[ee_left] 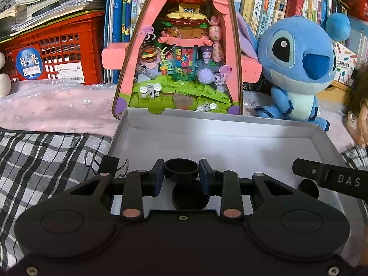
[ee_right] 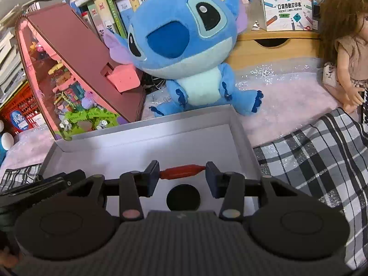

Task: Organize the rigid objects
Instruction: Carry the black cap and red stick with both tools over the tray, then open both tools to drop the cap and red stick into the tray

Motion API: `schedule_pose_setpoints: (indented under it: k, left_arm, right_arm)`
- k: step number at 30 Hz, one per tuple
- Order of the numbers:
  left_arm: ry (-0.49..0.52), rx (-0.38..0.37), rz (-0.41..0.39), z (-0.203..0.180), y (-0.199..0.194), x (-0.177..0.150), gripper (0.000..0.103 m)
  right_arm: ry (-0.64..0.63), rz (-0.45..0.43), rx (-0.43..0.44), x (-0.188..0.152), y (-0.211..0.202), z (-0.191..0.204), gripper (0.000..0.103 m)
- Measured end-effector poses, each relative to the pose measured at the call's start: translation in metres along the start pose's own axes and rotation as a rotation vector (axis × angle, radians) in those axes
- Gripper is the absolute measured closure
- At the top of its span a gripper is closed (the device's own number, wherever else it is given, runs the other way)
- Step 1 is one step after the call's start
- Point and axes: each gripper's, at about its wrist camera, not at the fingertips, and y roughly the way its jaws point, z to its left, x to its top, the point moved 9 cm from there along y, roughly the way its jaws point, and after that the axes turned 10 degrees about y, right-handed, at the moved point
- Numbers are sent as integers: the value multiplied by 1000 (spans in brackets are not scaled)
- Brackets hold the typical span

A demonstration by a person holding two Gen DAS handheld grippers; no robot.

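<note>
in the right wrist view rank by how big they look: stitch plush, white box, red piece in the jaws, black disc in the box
1. white box and Stitch plush: too close to rank, and the box is partly hidden.
3. black disc
4. red piece: near the disc in size, so unsure.

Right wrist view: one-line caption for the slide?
Right gripper holds a red piece endwise above a white box, over a black disc.

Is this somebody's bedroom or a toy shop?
Most likely a child's bedroom or playroom, not a shop. Shelves crammed with books line the back, a blue plush toy and a doll sit on a pink blanket, and things are piled up untidily.
</note>
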Motion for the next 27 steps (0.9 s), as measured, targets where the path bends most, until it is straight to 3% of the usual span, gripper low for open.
schedule_pose_setpoints:
  k: [27]
  left_arm:
    - [21, 9, -11, -1, 0, -1, 68]
  right_arm:
    - [-44, -4, -16, -5, 4, 3, 52]
